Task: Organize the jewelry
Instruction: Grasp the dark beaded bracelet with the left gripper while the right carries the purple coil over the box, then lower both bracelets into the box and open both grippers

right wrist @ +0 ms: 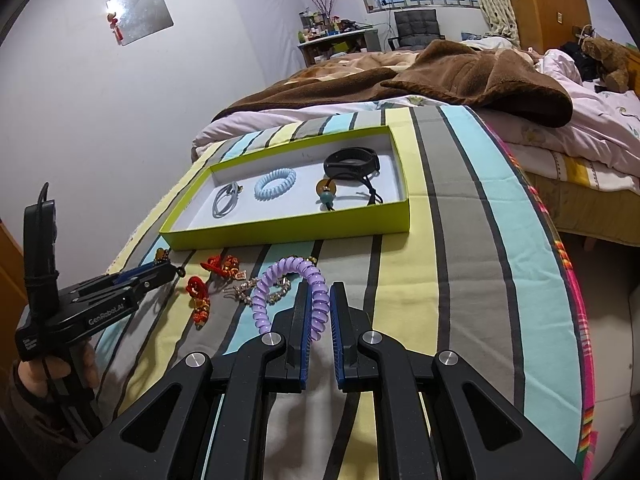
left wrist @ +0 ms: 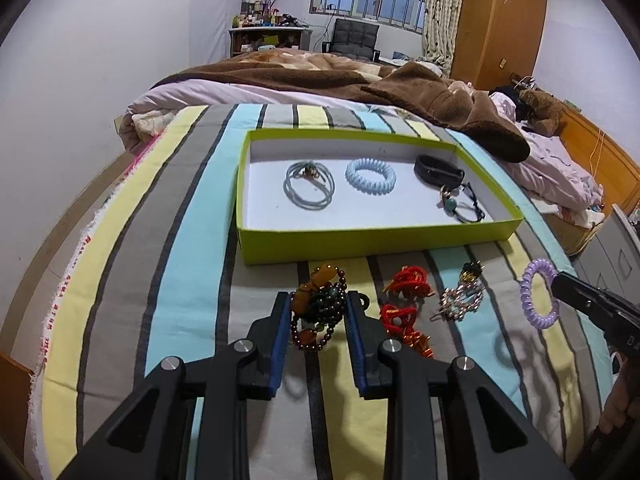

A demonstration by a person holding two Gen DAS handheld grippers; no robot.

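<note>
Striped bedcover point(left wrist: 192, 216) carries a green tray point(left wrist: 372, 236) used as the sorting landmark; two pieces gripped in front of it.
Left gripper point(left wrist: 318, 312), narrowed, pinches the bead bracelet point(left wrist: 320, 304) near the tray's front wall, apparently for lifting in. Red knots point(left wrist: 406, 300) lie loose in front of the tray. Right gripper point(right wrist: 319, 300), nearly closed, clamps the purple coil band point(right wrist: 288, 280), off the tray's right front corner.

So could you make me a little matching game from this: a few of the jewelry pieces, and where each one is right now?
Things:
1. purple coil band
2. beaded bracelet bundle
3. light blue coil band
4. red tassel charms

Places:
A. inside the green box
B. loose on the striped cloth
C. in the right gripper
D. between the left gripper's fingers

Pairs: 1-C, 2-D, 3-A, 4-B
</note>
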